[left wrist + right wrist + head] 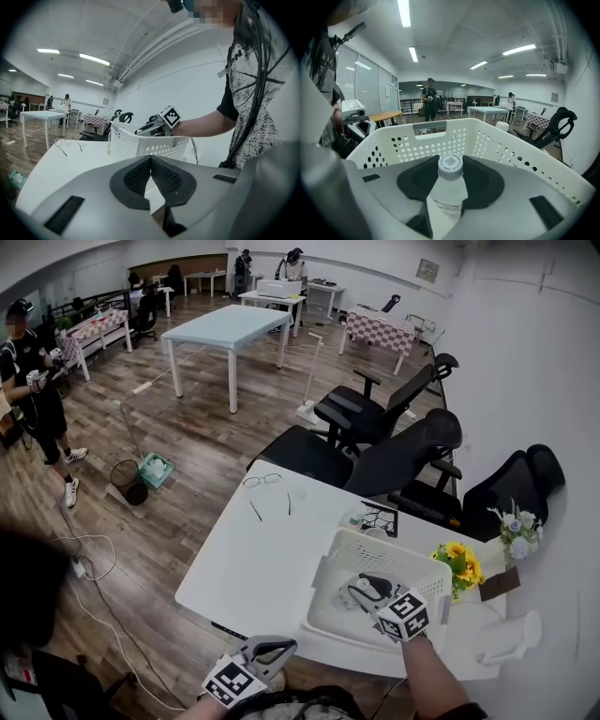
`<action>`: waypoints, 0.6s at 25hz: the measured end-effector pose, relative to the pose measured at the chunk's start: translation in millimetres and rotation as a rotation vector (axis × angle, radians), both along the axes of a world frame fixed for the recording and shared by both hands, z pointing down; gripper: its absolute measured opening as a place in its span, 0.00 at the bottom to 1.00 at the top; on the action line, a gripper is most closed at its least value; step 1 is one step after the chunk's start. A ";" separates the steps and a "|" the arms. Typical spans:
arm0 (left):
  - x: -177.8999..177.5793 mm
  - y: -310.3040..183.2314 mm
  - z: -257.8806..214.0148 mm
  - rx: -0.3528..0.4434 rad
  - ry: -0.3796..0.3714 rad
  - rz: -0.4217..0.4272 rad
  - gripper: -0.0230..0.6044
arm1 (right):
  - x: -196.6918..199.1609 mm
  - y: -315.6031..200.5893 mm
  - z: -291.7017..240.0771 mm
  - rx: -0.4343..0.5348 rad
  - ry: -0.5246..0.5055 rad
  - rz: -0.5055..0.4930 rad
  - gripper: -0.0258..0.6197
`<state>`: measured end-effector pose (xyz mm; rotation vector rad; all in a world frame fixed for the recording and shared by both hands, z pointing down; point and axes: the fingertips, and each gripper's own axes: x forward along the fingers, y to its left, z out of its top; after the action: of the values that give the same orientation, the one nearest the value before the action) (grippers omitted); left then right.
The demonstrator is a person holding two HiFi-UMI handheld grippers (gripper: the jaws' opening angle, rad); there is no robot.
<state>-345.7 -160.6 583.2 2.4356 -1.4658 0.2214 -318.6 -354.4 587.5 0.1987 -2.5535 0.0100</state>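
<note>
Looking down, head view: a white table fills the lower middle of the frame.
Basket: a white basket with holes in its walls stands at the table's lower right.
Right gripper: the right gripper sits inside the basket, marker cube toward the bottom edge; what it holds is too small to tell from this view.
Left gripper: the left gripper is at the bottom edge, off the table's near side, well apart from the basket.
Around: glasses lie at the table's upper left, yellow flowers stand just right of the basket, and black chairs stand above the table.

Left gripper view, jaws: the left gripper has its pads pressed together at the tips, nothing between them.
Ahead: the basket is at centre frame, with the right gripper over its rim.
Left of frame: the glasses lie on the table.

Right gripper view, jaws: the right gripper is closed on a clear bottle, the pads clamping its neck and shoulder.
Cap: the white cap stands upright at centre, just clear of the pads.
Bottle's place: inside the basket, whose walls ring the middle of the frame.
Background: a person stands far off, upper centre.
</note>
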 end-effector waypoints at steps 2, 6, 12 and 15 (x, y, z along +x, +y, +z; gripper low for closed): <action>-0.5 1.7 2.1 -0.005 -0.002 0.003 0.05 | -0.7 -0.4 -0.2 -0.003 -0.004 0.002 0.29; -2.6 2.4 2.5 -0.008 -0.003 0.000 0.05 | -0.9 -1.3 0.1 -0.011 -0.005 0.002 0.29; 1.7 4.5 -0.7 -0.003 -0.004 0.009 0.05 | 0.4 1.9 -1.7 -0.007 -0.003 -0.007 0.29; 4.0 3.9 -3.4 0.002 -0.005 0.018 0.05 | 0.6 2.4 -7.9 0.002 -0.012 -0.008 0.29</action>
<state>-341.7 -156.7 579.9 2.4524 -1.4471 0.2298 -318.0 -351.9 579.6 0.1894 -2.5668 0.0051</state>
